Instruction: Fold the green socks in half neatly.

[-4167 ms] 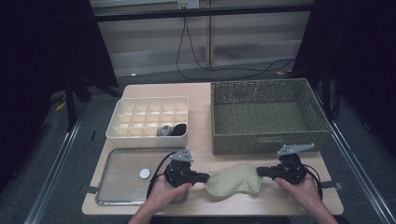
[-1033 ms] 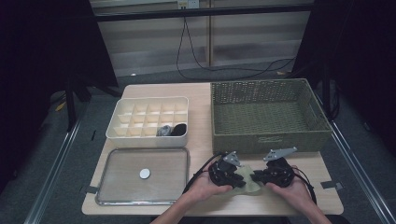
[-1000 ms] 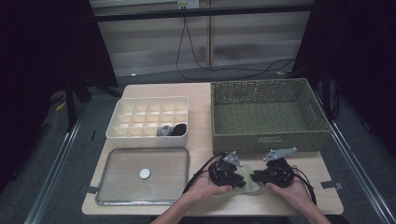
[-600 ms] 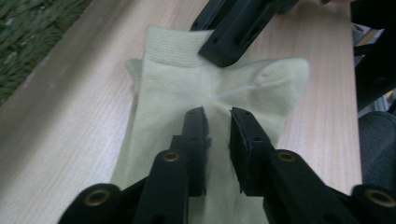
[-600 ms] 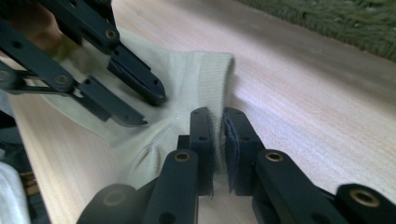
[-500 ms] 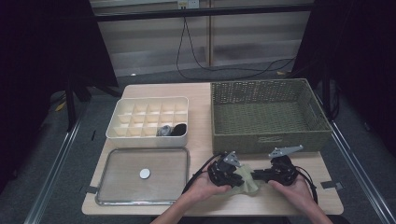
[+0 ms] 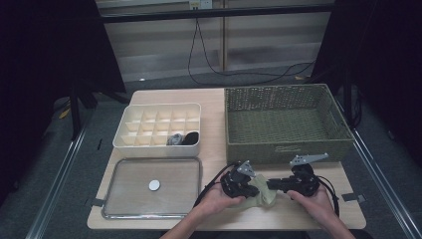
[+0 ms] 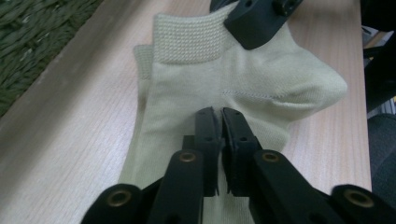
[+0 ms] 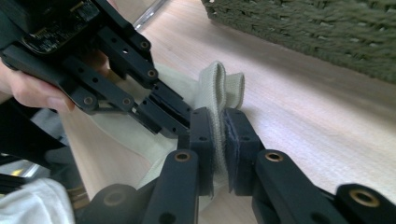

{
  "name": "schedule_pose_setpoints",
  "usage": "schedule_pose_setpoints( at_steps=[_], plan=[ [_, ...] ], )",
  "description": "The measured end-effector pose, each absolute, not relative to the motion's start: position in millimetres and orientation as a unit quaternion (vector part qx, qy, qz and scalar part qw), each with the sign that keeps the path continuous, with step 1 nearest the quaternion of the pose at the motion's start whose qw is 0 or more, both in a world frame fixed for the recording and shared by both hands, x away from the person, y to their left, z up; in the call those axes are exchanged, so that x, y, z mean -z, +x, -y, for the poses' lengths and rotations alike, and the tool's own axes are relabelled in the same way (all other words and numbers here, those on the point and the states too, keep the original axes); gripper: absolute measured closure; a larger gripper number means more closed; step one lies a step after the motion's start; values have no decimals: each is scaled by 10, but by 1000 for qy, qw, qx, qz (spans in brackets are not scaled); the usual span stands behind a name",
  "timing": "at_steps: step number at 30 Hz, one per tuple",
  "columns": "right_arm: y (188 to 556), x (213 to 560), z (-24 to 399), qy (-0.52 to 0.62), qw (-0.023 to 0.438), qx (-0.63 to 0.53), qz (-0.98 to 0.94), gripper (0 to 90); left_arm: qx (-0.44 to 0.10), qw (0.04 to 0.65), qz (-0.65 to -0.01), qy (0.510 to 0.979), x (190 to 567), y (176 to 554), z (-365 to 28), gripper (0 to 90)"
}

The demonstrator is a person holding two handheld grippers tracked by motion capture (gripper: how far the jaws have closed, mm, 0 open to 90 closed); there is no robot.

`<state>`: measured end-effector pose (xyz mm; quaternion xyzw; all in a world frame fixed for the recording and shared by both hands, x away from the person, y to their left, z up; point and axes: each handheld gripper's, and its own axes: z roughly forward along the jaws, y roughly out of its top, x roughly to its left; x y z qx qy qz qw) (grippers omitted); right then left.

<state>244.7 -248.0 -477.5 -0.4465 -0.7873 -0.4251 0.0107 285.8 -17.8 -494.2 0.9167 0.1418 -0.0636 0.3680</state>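
Observation:
A pale yellow-green sock [image 7: 262, 195] lies near the table's front edge, between two hand-held grippers. My left gripper [image 7: 253, 188] comes at it from the left. In the left gripper view its jaws [image 8: 220, 113] have just been closing and pinch a fold of the sock [image 8: 187, 74] near the heel. My right gripper [image 7: 272, 185] comes from the right, shut on the ribbed cuff [image 9: 215, 86], which stands up between its pads [image 9: 219, 119]. The two grippers' tips are very close: the left gripper [image 9: 161, 105] reaches in beside the right one.
A green wicker basket [image 7: 283, 152] stands just behind the grippers at the right. A white compartment box [image 7: 159, 112] at the back left holds dark rolled items [image 7: 183, 138]. In front of it lies a metal tray [image 7: 174, 172] with a small white disc [image 7: 155, 185].
Four seconds ago the sock lay stretched flat between grippers set wide apart. The left one has since moved right. In the last second the right gripper drew slightly right with the cuff.

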Motion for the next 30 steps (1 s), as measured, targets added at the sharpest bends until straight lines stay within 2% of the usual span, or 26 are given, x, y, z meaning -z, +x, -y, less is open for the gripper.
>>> schedule_pose_setpoints(
  at_steps=[8, 13, 30],
  plan=[
    [2453, 4774, 2488, -447, 9, 425, 787, 828, 71, 370, -155, 913, 4920, 2894, 42, 830],
    [2468, 4772, 2504, -450, 11, 429, 783, 828, 73, 372, -153, 912, 4955, 2902, 30, 895],
    [2465, 4596, 2390, -430, 28, 452, 781, 829, 74, 377, -161, 909, 4976, 2876, 79, 892]
  ],
)
